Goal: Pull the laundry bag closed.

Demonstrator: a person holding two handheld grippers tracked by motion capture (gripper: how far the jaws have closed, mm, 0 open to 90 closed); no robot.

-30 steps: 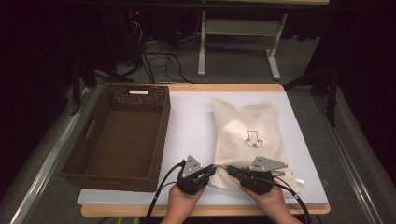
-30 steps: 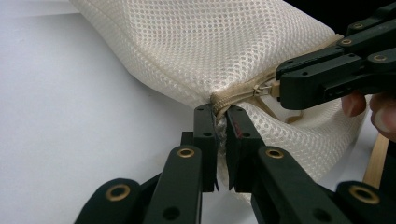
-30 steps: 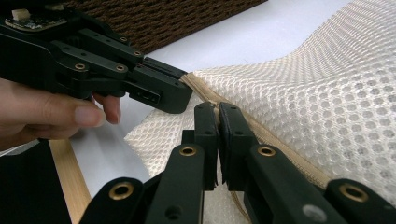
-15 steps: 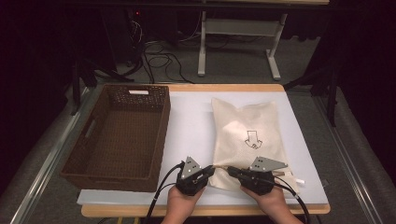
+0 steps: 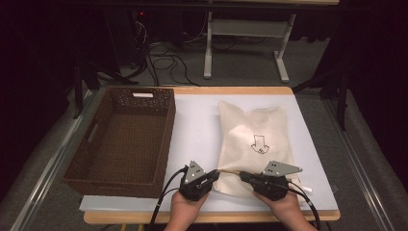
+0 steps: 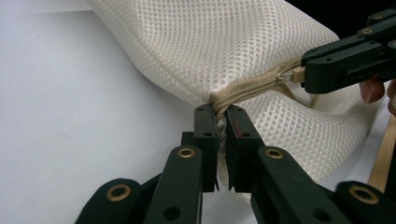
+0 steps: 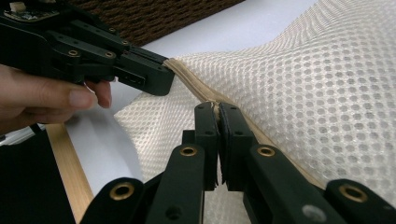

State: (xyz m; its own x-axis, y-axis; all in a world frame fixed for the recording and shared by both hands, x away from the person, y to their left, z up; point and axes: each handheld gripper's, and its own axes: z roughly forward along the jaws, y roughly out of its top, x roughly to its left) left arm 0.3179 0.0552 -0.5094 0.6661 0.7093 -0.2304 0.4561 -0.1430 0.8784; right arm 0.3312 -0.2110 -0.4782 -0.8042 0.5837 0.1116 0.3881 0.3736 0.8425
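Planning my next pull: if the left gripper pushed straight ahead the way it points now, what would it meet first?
The left gripper, shut on the mesh bag at its zipper end, would likely meet the right gripper next along that zipper.

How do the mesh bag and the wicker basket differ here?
The mesh bag is cream, soft and lies flat; the wicker basket is dark brown, stiff and stands open. The left tool and right tool pinch the bag's zipper edge; the basket stands untouched. Both rest on the white table.
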